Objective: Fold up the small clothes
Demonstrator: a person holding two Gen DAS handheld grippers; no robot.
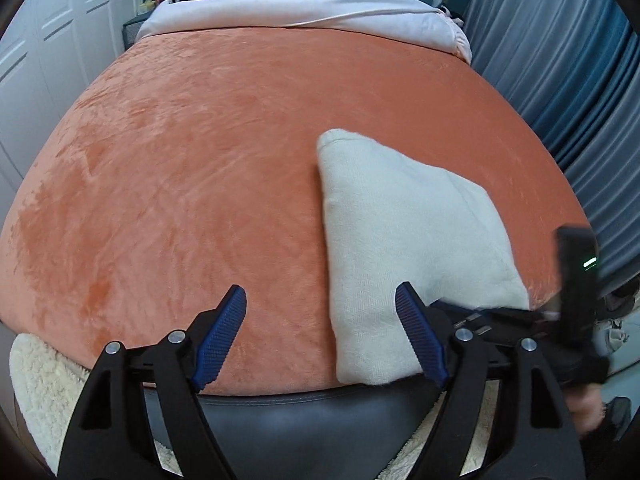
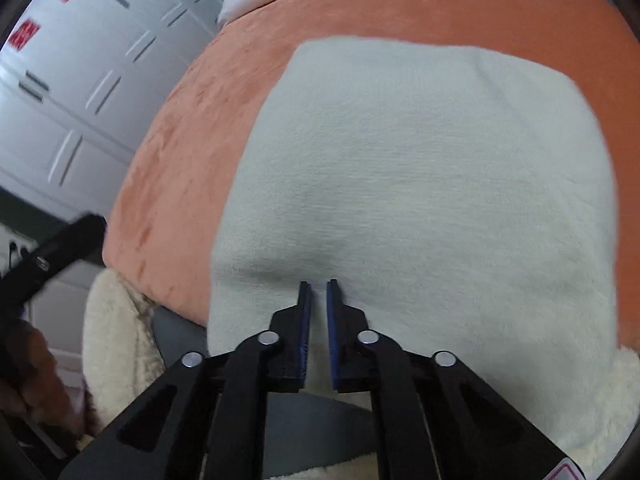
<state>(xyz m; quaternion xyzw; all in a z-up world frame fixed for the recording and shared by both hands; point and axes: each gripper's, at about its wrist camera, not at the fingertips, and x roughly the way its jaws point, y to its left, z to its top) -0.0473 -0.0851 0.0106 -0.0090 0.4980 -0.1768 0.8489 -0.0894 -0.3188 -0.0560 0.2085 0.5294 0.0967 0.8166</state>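
**Cream cloth pinched at its near edge on the orange bed**

The left gripper (image 1: 320,304) hung with its jaws wide apart and nothing between them, above the orange blanket (image 1: 180,160). The folded cream cloth (image 1: 400,240) lay at the lower right of that view (one blue pad overlapped its edge). In the right wrist view the cloth (image 2: 420,180) filled the centre, and the right gripper (image 2: 319,292) was nearly closed, pinching the cloth's near edge. White cupboard doors (image 2: 80,80) stood at upper left.
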